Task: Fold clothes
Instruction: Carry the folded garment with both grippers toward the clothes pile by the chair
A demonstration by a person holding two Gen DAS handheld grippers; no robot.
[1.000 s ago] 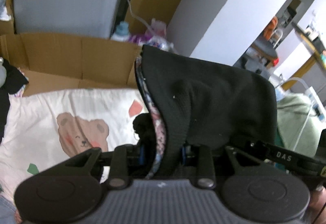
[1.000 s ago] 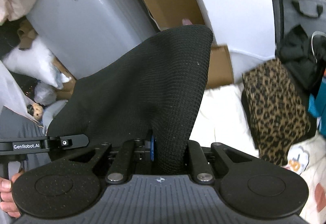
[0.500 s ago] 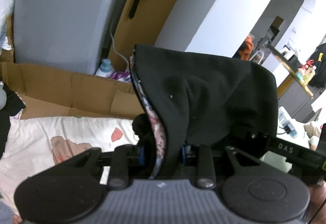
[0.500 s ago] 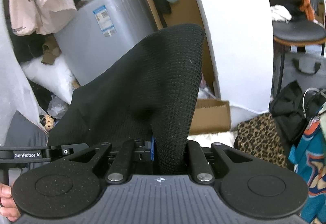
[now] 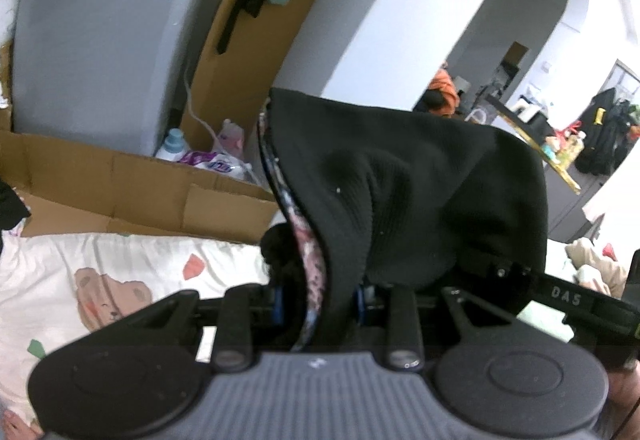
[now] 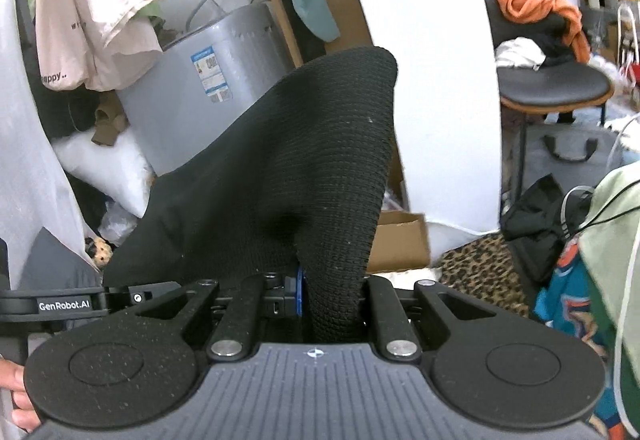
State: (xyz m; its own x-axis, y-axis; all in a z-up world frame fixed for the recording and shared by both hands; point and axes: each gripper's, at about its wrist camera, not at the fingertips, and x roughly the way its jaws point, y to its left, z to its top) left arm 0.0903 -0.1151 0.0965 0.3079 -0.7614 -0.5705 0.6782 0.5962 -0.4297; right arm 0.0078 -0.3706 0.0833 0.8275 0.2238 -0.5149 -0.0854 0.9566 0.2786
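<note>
**Both grippers pinching the black knit, held up off the bed**

Left gripper [image 5: 320, 304] has its jaws nearly closed on a fold of the black knit [image 5: 400, 191]. You can see a floral lining [image 5: 304, 240] running along the edge of the cloth right where it drops into the jaws. The fabric rises up from the fingers and bulges over to the right, draping onto the gripper's side bar.

Right gripper [image 6: 332, 300] is the same deal: jaws squeezed down on a bunched bit of the same knit [image 6: 304, 167], which stands up in a peak and slopes off to the left.

So the garment is up in the air, clamped at two spots, not lying on anything. Below it in the left view there's a bear-print sheet [image 5: 100, 280] and a cardboard wall [image 5: 120, 183], with a grey appliance [image 5: 100, 39] behind. Right view shows a leopard-print cloth [image 6: 476, 272] low on the right and a chair [image 6: 556, 87] with an orange garment [image 6: 536, 7] over it.
</note>
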